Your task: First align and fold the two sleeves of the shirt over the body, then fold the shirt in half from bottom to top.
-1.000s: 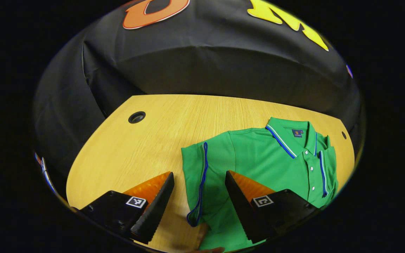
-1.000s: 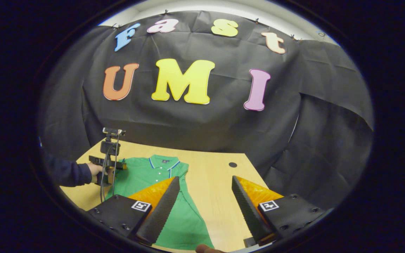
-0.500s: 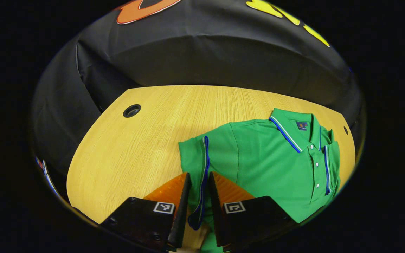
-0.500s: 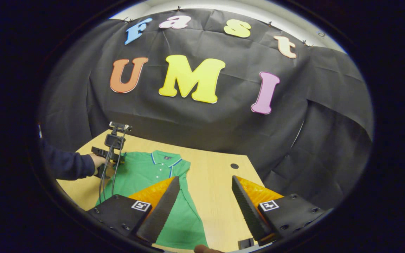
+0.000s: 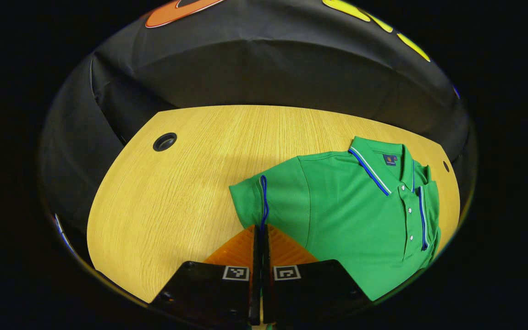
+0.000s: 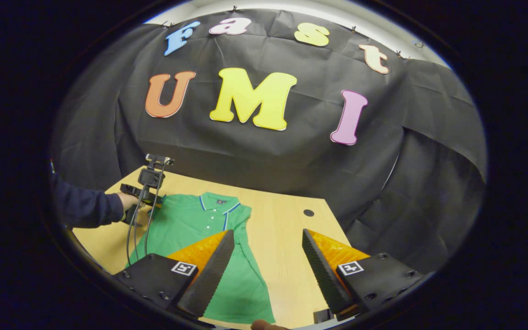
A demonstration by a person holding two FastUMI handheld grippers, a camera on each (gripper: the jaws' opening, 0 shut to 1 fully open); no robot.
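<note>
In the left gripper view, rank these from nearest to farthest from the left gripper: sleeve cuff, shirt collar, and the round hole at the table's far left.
1. Sleeve cuff: directly ahead of the left gripper, its blue-trimmed edge running in between the shut fingers.
2. Shirt collar: up and to the right, across the shirt's body.
3. Round hole: far left on the table. Its gap from the collar's distance is modest.

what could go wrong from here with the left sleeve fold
The left gripper is shut on the blue-trimmed cuff of the sleeve, a thin pinch that might slip as it lifts. The right gripper hangs open, away from the green polo shirt, so pulling the sleeve may drag the whole shirt across the table.
</note>
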